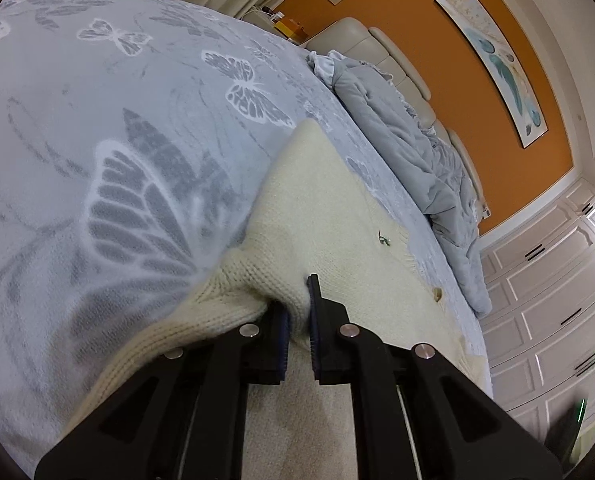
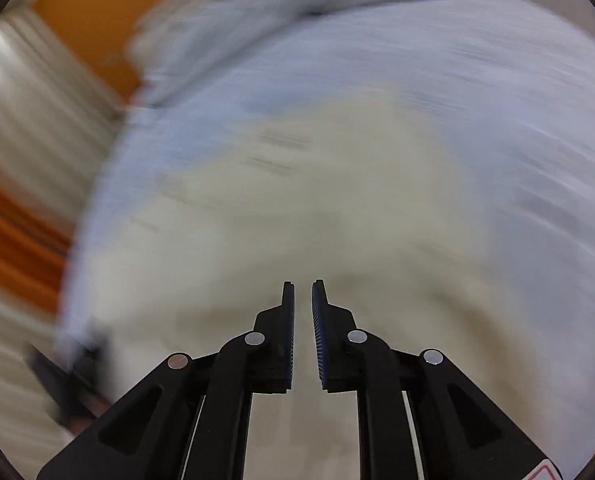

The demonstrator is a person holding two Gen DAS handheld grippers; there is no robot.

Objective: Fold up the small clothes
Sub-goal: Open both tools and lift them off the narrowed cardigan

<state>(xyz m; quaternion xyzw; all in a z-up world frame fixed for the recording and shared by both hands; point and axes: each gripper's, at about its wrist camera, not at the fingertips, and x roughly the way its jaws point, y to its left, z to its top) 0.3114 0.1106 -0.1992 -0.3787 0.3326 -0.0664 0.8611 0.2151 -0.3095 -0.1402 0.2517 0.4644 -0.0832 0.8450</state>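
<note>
Two wrist views, unequal in clarity. Left wrist view (sharp): the left gripper (image 1: 299,304) pinches a raised fold of a cream knitted garment (image 1: 337,216), its pads pressed on the knit. That garment lies on a pale blue butterfly-print bedsheet (image 1: 117,120), running toward the bed's far edge, where a crumpled grey duvet (image 1: 417,148) is heaped against a cream padded headboard (image 1: 381,50). Behind stand an orange wall (image 1: 437,64) with a long framed picture (image 1: 497,64) and white panelled wardrobe doors (image 1: 557,280).

Right wrist view (heavily motion-blurred): the right gripper (image 2: 303,292) hangs above the cream garment (image 2: 317,200), jaws standing slightly apart with nothing between them; pale curtains (image 2: 25,120) smear along the bed's left edge. A dark object at lower left cannot be identified. No garment detail is readable here (buttons and a small green motif appear only in the left view).
</note>
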